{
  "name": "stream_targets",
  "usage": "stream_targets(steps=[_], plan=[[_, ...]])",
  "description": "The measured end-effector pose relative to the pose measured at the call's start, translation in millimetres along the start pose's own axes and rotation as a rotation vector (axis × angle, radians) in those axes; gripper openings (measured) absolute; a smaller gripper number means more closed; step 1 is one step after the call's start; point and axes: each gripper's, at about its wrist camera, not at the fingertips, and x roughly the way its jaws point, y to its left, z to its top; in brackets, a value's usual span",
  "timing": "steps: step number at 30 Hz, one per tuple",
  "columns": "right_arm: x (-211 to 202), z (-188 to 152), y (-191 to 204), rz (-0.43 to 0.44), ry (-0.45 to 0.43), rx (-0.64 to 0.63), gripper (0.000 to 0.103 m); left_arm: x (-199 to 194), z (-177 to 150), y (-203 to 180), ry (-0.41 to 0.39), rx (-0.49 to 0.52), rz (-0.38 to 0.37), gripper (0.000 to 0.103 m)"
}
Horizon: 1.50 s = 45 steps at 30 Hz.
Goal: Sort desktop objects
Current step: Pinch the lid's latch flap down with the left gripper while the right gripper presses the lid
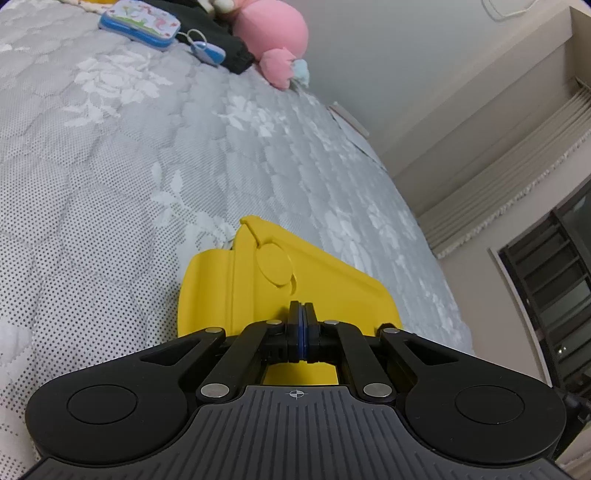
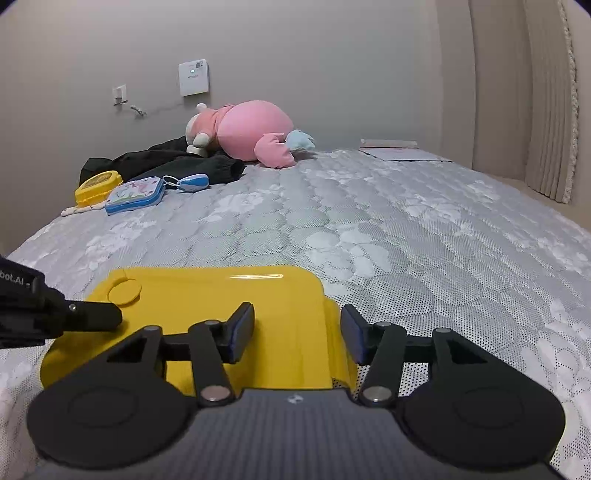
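Your left hand-held gripper (image 1: 302,314) has its jaws pressed together with no gap visible between the blue pads; it sits over the near edge of the yellow case (image 1: 280,280), and you cannot tell from the left wrist view whether a thin lip of the case is pinched between them. In the right wrist view, the left hand-held gripper (image 2: 110,317) enters from the left and touches the case (image 2: 221,306) near its round tab. Your right hand-held gripper (image 2: 297,332) stands wide, one finger above the case lid and the other just past the right edge of the case, holding nothing. The case lies flat on the bed (image 2: 406,240), close to both grippers. Well apart, at the far side of the bed, lie a blue tin (image 2: 135,194), a small yellow box (image 2: 98,186) just beside it, a blue tag (image 2: 192,182) with a cord loop, dark cloth (image 2: 177,160) and a pink plush (image 2: 247,134). The left wrist view shows the tin (image 1: 140,22), tag (image 1: 208,51) and plush (image 1: 273,33) at the top edge.
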Motion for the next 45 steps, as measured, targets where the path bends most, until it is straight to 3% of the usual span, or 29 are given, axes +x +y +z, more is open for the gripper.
stream_targets(steps=[7, 13, 17, 18, 21, 22, 23, 24, 27, 29, 31, 32, 36, 39, 45], plan=[[4.1, -2.5, -6.9, 0.035, 0.018, 0.069, 0.067, 0.8, -0.6, 2.1, -0.002, -0.010, -0.011, 0.004], [-0.9, -3.1, -0.9, 0.017, 0.000, 0.009, 0.067, -4.3, -5.7, -3.9, -0.017, 0.016, 0.006, 0.003], [-6.8, -1.9, 7.1, -0.007, -0.012, -0.071, 0.065, -11.9, -7.0, 0.3, -0.024, -0.029, -0.010, 0.004], [-9.2, -1.3, 9.5, -0.014, -0.017, -0.094, 0.063, -16.2, -5.8, 0.8, -0.034, -0.041, -0.012, 0.007], [-25.0, 2.8, 13.3, -0.018, -0.068, -0.128, 0.048, -32.6, -1.1, 0.7, -0.096, -0.063, -0.024, 0.040], [-29.8, 5.3, 12.3, -0.009, -0.083, -0.112, 0.038, -38.8, 0.8, 1.0, -0.123, -0.070, -0.031, 0.040], [-33.4, 8.7, 10.7, 0.009, -0.086, -0.087, 0.021, -41.5, 2.8, 2.5, -0.136, -0.086, -0.042, 0.040], [-33.7, 12.0, 8.5, 0.044, -0.067, -0.049, 0.015, -41.9, 3.7, 5.2, -0.135, -0.111, -0.061, 0.040], [-26.7, 12.7, 7.8, 0.129, -0.008, 0.019, 0.013, -29.2, 0.9, 10.9, -0.068, -0.172, -0.132, 0.034], [-18.7, 6.4, 14.3, 0.124, 0.011, -0.021, 0.013, -17.8, -2.1, 6.1, -0.035, -0.133, -0.104, 0.028], [-14.1, -1.2, 21.5, 0.107, -0.012, -0.092, 0.013, -9.6, -3.8, 4.1, -0.026, -0.083, -0.059, 0.005], [-13.4, -4.5, 25.7, 0.094, -0.031, -0.131, 0.012, -5.8, -4.2, 4.7, -0.022, -0.065, -0.037, 0.002], [-15.7, -14.6, 33.5, 0.063, -0.081, -0.165, 0.013, 1.0, -4.1, 15.4, -0.018, -0.087, -0.074, 0.003], [-16.7, -18.7, 37.7, 0.058, -0.100, -0.193, 0.013, 3.4, -6.9, 11.3, -0.036, -0.031, -0.067, 0.004], [-16.0, -19.0, 38.0, 0.061, -0.107, -0.197, 0.013, 1.5, -8.6, 9.9, -0.037, -0.019, -0.066, 0.004]])
